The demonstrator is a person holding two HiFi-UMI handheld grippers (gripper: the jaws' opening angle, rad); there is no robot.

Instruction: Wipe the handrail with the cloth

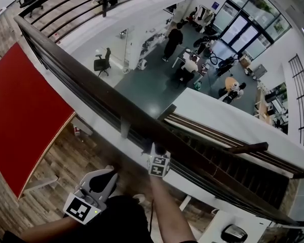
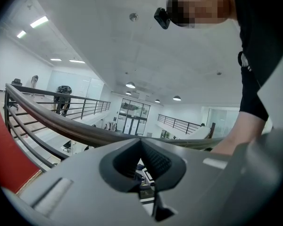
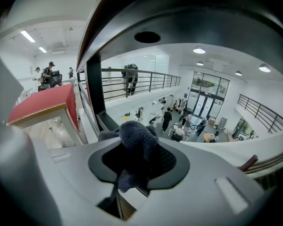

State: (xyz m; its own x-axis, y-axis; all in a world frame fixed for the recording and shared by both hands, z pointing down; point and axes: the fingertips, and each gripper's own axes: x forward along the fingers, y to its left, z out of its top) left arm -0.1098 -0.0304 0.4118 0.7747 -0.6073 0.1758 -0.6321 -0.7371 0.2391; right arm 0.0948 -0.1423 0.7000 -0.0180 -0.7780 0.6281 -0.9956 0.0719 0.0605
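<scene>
A person stands at a mezzanine edge, looking steeply down over a dark wooden handrail point(image 1: 91, 82) to an open office floor far below. The right gripper point(image 1: 154, 148) reaches forward to the rail, its jaws clamped on a bunched dark grey cloth point(image 3: 134, 142). The cloth bulges out past the jaw tips, so soft fabric, not hard plastic, probably meets the wood. In the right gripper view the rail's dark surface arches very close overhead, which suggests the cloth sits low against the person's side of the rail; actual contact cannot be confirmed. The left gripper point(image 1: 107, 175) hangs back near the person's body, on the near side of the rail and apart from it, jaws together with nothing between them. It appears to be kept out of the way, since the wiping needs one tool only. In the head view the handrail's long axis runs diagonally, from far upper left, past the right gripper, to the lower right; thinner rails follow the same line beneath it. Any wipe would likely travel along that line. The cloth is at about mid-length of the visible rail. A red panel point(image 1: 20, 115) lies to the left above a wooden floor point(image 1: 81, 156).
</scene>
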